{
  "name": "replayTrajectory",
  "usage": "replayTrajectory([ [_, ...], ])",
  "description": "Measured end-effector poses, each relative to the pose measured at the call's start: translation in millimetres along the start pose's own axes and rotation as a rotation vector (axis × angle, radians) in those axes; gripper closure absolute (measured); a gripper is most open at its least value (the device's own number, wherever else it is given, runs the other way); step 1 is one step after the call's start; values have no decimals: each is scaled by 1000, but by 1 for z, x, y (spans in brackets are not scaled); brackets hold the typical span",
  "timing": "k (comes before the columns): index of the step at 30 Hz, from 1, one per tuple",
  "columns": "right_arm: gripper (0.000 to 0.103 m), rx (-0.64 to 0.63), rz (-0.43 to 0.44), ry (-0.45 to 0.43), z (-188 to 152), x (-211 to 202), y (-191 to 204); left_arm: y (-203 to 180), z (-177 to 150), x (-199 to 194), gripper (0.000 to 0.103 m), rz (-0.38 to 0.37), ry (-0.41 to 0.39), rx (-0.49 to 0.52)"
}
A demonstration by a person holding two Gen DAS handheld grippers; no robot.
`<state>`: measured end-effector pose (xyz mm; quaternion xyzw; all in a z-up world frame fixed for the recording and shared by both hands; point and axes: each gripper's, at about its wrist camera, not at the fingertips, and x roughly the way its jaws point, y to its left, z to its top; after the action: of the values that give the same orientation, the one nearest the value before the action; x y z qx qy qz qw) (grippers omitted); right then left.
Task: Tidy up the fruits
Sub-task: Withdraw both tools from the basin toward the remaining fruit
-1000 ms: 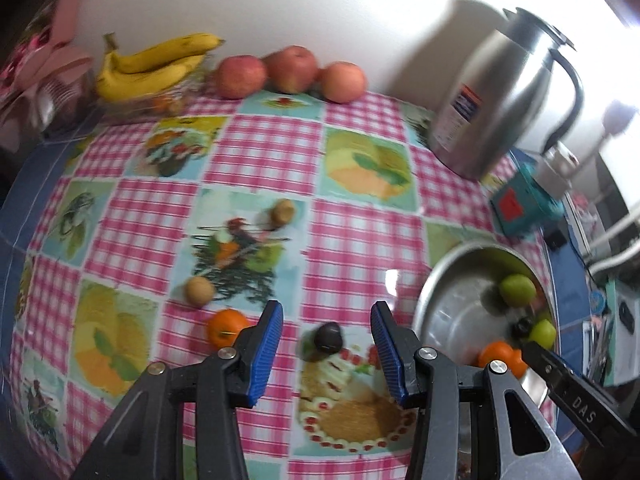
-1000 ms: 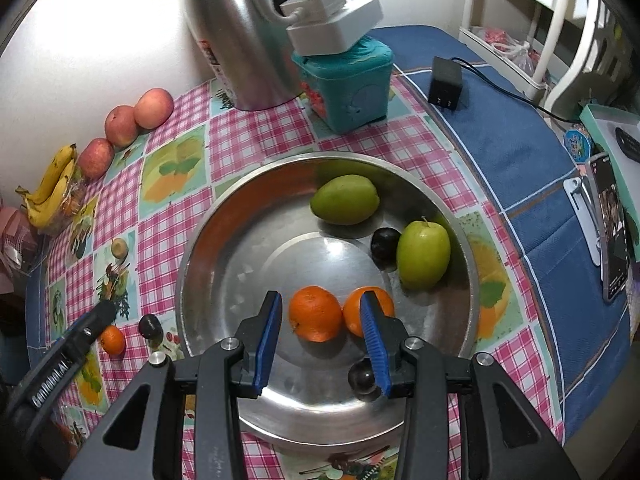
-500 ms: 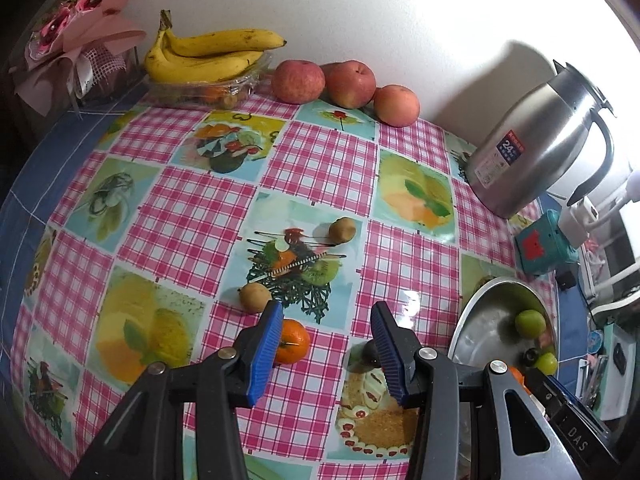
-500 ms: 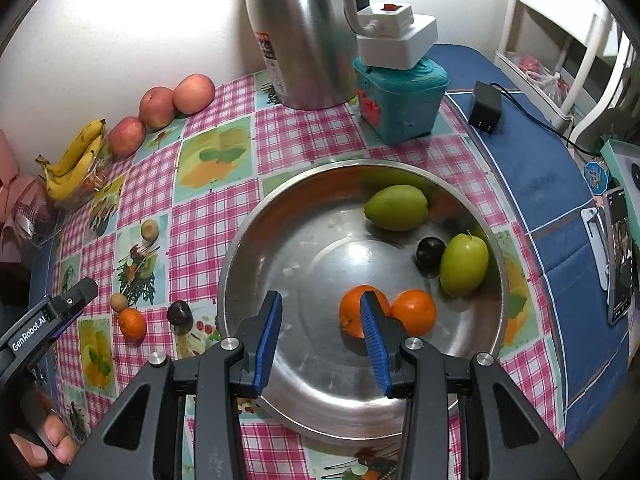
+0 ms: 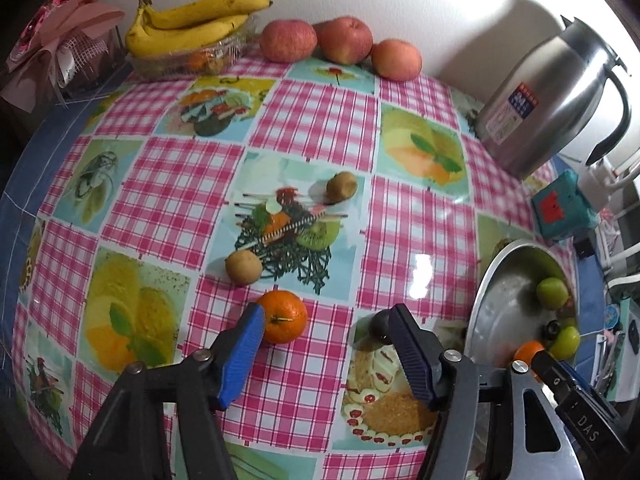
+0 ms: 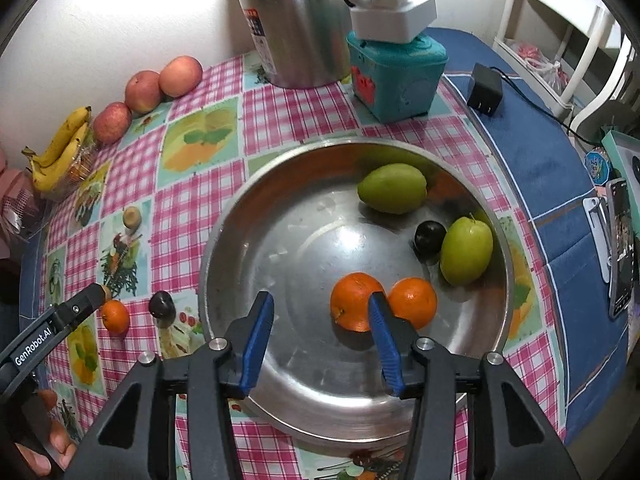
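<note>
My left gripper (image 5: 325,314) hangs low over the checked tablecloth with its jaws opening. A small orange (image 5: 282,322) lies between them, close to the left finger, and no pad presses on it. A dark plum (image 5: 376,325) peeks out from behind the right finger. My right gripper (image 6: 320,300) hovers over the steel bowl (image 6: 212,264), its jaws also opening and nothing gripped. Its right finger overlaps one of two oranges (image 6: 352,296) in the bowl. Two green fruits (image 6: 466,254) and a dark plum (image 6: 429,237) lie there too.
Two small brown fruits (image 5: 243,267) lie on the cloth beyond the orange. Bananas (image 5: 192,20) in a clear tray and three apples (image 5: 344,40) line the back wall. A steel jug (image 6: 296,20), a teal box (image 6: 396,72) and a charger (image 6: 485,88) stand behind the bowl.
Both grippers' jaws have widened. The left gripper has sunk and shifted left, so the orange now lies between its jaws instead of the plum. The right gripper stayed over the bowl.
</note>
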<state>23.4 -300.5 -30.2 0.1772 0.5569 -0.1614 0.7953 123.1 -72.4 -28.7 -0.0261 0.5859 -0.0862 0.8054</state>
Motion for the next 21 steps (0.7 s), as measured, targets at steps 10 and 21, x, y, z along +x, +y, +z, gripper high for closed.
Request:
replayTrajectory([
  [10,22,18,-29,-1,0,3,-5,-1,-2,5,7,37,1,17],
  [21,3,1,-54,-16,-1,2,-4,4,-1,3,0,122,-65,32],
])
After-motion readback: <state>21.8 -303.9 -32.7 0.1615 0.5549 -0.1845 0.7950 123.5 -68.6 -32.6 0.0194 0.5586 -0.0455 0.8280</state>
